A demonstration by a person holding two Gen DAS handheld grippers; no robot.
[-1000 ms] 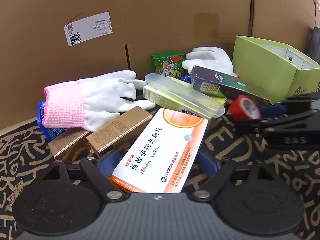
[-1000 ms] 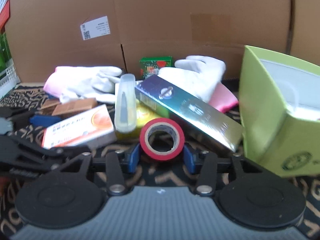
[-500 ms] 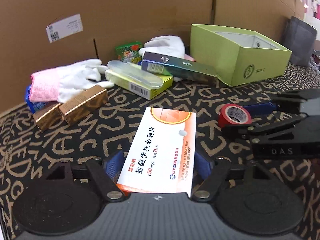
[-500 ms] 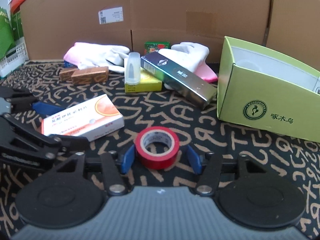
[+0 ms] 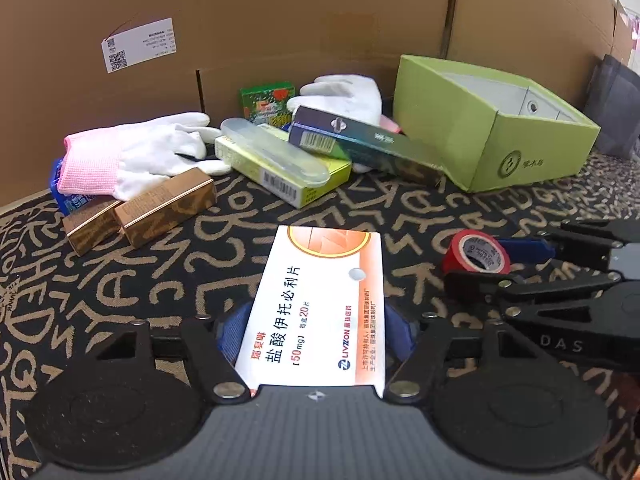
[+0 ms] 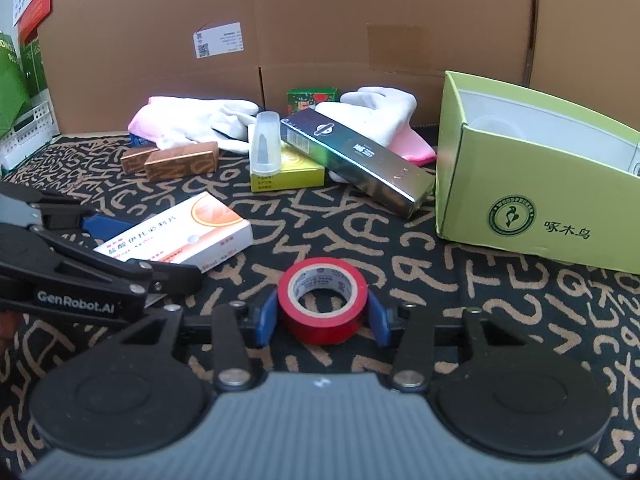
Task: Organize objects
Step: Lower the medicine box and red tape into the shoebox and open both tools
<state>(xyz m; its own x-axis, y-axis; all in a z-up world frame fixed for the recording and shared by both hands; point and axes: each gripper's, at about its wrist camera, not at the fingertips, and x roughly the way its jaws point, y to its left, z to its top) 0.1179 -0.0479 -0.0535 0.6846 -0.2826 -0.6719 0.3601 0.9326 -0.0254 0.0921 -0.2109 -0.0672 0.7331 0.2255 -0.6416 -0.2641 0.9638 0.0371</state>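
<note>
At the far left, a white glove with a pink cuff [image 5: 132, 156] lies on the patterned surface [image 5: 120, 280], and a blue pack [image 5: 60, 192] peeks out from under it. Just in front sit two brown boxes [image 5: 160, 208], side by side and touching.

Next comes a yellow box [image 5: 280, 174] with a clear plastic case [image 5: 276, 150] lying on top of it. A small green box [image 5: 266, 102] stands behind, close to the cardboard wall [image 5: 320, 20]. A long dark box [image 5: 360, 142] leans across the yellow box and rests on a second white glove [image 5: 344, 94]. Its far end almost touches the big green open box [image 5: 520, 144], which sits at the right.

The left hand-held gripper [image 5: 316, 332] is clenched on a white and orange medicine box [image 5: 320, 300]. The box sticks out forward between the blue fingers [image 5: 230, 338], low over the surface, well in front of the pile.

The right hand-held gripper [image 6: 322, 312] grasps a red tape roll [image 6: 322, 300]. The roll lies flat with its hole facing up, near the surface, and a blue finger presses each side. The way between the roll and the big green open box is bare surface. The pile of boxes and gloves fills the back, against the cardboard wall.
</note>
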